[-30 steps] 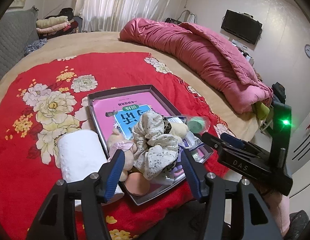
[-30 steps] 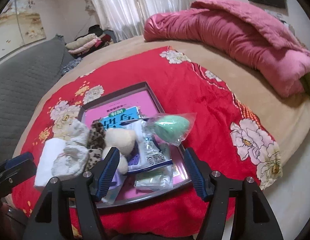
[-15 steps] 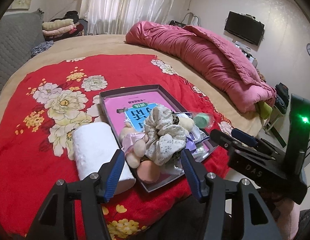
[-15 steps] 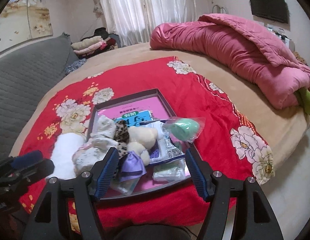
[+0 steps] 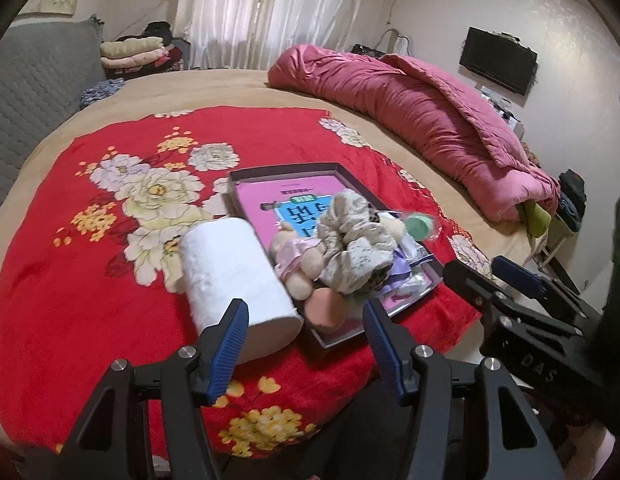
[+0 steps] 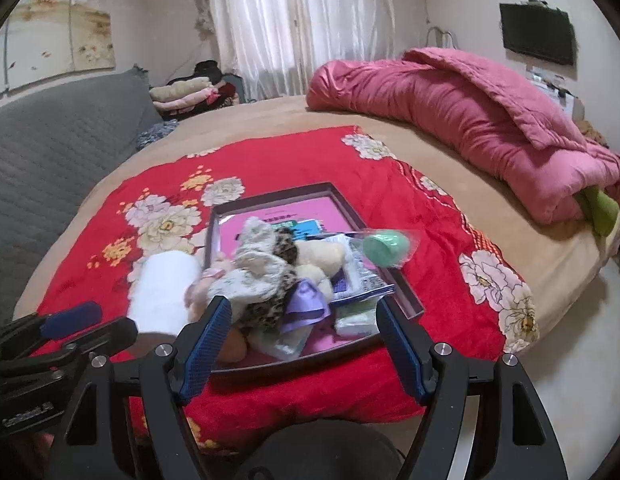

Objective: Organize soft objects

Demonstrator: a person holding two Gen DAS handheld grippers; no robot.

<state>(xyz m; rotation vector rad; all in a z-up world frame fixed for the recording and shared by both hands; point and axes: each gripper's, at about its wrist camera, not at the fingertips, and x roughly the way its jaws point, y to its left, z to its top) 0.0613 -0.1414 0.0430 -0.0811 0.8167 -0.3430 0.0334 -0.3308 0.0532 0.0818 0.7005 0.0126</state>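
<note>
A dark tray (image 5: pixel 278 170) (image 6: pixel 408 300) with a pink book lies on the red floral blanket. Piled in it are a floral scrunchie (image 5: pixel 356 238) (image 6: pixel 254 268), a plush toy (image 5: pixel 298 260), an orange sponge (image 5: pixel 326 308), a green sponge in a clear bag (image 5: pixel 418 226) (image 6: pixel 386 246), a purple cloth (image 6: pixel 308 302) and packets. A rolled white towel (image 5: pixel 230 268) (image 6: pixel 164 292) lies left of the tray. My left gripper (image 5: pixel 306 344) is open and empty, before the towel and tray. My right gripper (image 6: pixel 306 348) is open and empty, over the tray's near edge.
A bunched pink duvet (image 5: pixel 410 100) (image 6: pixel 470 120) lies along the bed's far right. A grey headboard (image 6: pixel 50 152) is on the left, folded clothes (image 5: pixel 130 52) at the back. The bed edge drops to the floor at the right (image 6: pixel 582 320).
Both grippers have pulled back and up from the tray, so more of the bed and room shows. The objects have not moved. Both stay open.
</note>
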